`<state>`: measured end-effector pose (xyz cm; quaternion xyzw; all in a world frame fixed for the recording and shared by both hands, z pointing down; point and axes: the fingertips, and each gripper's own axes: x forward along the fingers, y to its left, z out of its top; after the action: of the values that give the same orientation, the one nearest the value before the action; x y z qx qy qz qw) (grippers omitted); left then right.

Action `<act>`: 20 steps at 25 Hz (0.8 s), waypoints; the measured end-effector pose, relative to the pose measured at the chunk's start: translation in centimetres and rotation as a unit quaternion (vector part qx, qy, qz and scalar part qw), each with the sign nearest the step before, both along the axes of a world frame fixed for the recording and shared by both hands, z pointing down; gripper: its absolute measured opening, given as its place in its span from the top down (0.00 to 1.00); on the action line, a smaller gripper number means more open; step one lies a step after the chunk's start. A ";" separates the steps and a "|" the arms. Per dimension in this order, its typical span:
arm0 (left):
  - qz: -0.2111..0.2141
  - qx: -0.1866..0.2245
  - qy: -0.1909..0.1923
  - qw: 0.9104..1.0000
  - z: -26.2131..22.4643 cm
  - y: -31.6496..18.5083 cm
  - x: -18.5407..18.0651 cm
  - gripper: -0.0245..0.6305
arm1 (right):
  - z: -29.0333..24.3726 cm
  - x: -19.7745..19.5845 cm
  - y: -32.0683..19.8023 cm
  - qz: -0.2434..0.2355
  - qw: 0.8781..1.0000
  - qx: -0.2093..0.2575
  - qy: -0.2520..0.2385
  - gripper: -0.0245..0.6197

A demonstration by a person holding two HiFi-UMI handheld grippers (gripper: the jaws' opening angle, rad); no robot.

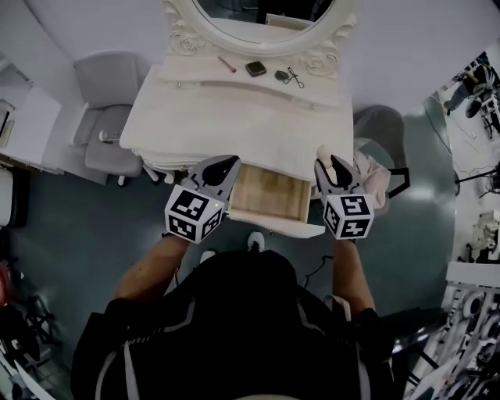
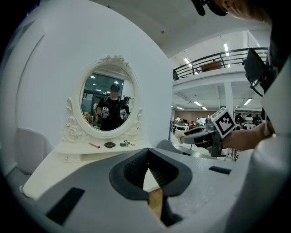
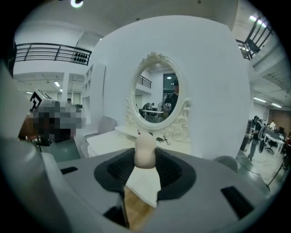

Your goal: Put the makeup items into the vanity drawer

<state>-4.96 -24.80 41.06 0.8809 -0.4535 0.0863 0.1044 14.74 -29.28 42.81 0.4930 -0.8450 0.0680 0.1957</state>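
The white vanity (image 1: 234, 117) has its wooden drawer (image 1: 269, 195) pulled open toward me. On the shelf under the mirror lie a pink lipstick (image 1: 226, 64), a black compact (image 1: 255, 69) and an eyelash curler (image 1: 295, 76). My right gripper (image 1: 328, 162) is shut on a beige makeup sponge (image 3: 145, 152) above the drawer's right end. The sponge's tip (image 1: 322, 151) pokes out past the jaws. My left gripper (image 1: 225, 166) hangs over the drawer's left end, jaws shut with nothing between them (image 2: 148, 152).
A grey office chair (image 1: 105, 117) stands left of the vanity and a grey seat (image 1: 381, 129) at its right. The oval mirror (image 1: 262, 19) rises at the back. My feet are on the dark floor below the drawer front.
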 end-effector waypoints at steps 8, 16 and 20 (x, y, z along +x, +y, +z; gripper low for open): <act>-0.008 -0.019 -0.041 0.999 3.5 -0.1 1.0 0.96 | 6.5 -0.4 -1.7 -0.043 0.998 -0.048 0.020 0.73; -0.031 -0.069 -0.028 0.997 8.0 -0.4 1.1 0.96 | 12.6 -2.0 -2.1 -0.093 0.991 -0.093 0.032 0.73; -0.039 -0.094 -0.043 0.994 10.1 -0.1 1.3 0.96 | 15.6 -2.6 -1.8 -0.118 0.985 -0.114 0.048 0.73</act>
<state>-3.61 -24.89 51.18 0.8443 -0.4813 0.1621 0.1708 12.12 -31.08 58.41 0.3674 -0.8733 0.1168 0.2980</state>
